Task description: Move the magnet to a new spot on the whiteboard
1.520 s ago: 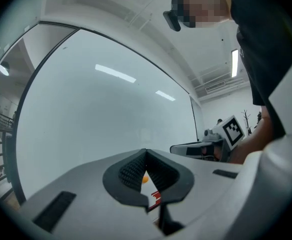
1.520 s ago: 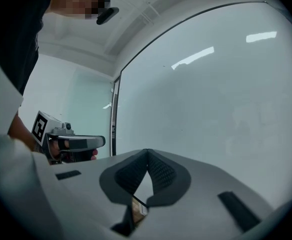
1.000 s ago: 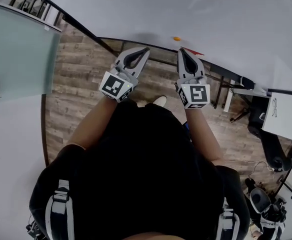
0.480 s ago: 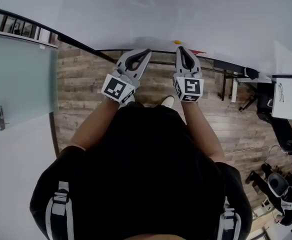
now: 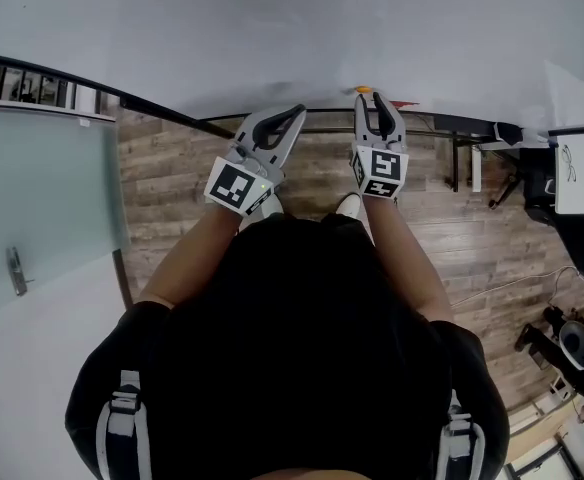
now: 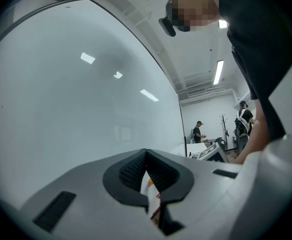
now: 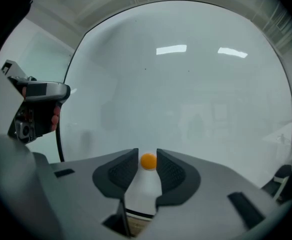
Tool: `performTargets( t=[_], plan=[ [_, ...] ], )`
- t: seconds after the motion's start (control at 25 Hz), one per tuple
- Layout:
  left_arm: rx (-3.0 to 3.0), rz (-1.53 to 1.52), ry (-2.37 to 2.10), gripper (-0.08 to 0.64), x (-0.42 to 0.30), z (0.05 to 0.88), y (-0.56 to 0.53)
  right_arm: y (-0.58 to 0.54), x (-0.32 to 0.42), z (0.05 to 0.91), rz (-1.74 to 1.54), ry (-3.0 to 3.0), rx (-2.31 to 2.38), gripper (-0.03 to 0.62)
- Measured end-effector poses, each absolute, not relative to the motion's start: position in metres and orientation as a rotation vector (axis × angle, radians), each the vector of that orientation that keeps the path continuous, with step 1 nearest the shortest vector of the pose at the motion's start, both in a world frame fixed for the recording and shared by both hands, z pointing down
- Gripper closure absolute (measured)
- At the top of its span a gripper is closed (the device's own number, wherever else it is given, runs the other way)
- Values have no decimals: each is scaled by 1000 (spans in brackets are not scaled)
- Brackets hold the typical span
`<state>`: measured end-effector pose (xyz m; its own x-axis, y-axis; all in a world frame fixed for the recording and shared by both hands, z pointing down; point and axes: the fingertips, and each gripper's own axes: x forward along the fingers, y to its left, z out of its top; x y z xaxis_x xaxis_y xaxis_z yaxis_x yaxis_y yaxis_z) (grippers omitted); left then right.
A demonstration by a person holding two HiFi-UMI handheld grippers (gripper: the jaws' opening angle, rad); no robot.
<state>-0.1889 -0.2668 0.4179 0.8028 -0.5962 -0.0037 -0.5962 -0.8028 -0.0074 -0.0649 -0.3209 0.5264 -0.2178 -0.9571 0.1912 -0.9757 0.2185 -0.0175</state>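
Observation:
A small orange round magnet (image 7: 148, 161) sticks low on the whiteboard (image 7: 186, 94), just above its bottom edge. My right gripper (image 7: 147, 154) points at the board with the magnet between its fingertips. Its jaws have just been opening, and a thin gap shows beside the left pad (image 7: 128, 168). In the head view the magnet (image 5: 363, 90) sits at the tip of the right gripper (image 5: 375, 98). My left gripper (image 5: 298, 111) hangs to the left, shut and empty, near the board's lower edge. Its closed tips (image 6: 146, 153) aim along the whiteboard (image 6: 61, 109).
A red object (image 5: 400, 104) lies on the board's bottom rail right of the magnet. A frosted glass door (image 5: 32, 198) stands at the left. Below is wooden floor (image 5: 172, 188). A white desk (image 5: 582, 178) and chairs stand at the right. People stand far off in the room (image 6: 198, 132).
The right gripper has come down to the magnet, which was apart from its tip before. Its jaws, shut earlier, now stand spread round it. The left gripper has shifted slightly.

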Motion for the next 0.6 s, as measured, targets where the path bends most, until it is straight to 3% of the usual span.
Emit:
performTargets(
  t=[0.6],
  plan=[
    [-2993, -29, 972, 557, -209, 421, -260, -332, -68, 546, 308, -2240, 1998, 446]
  ],
)
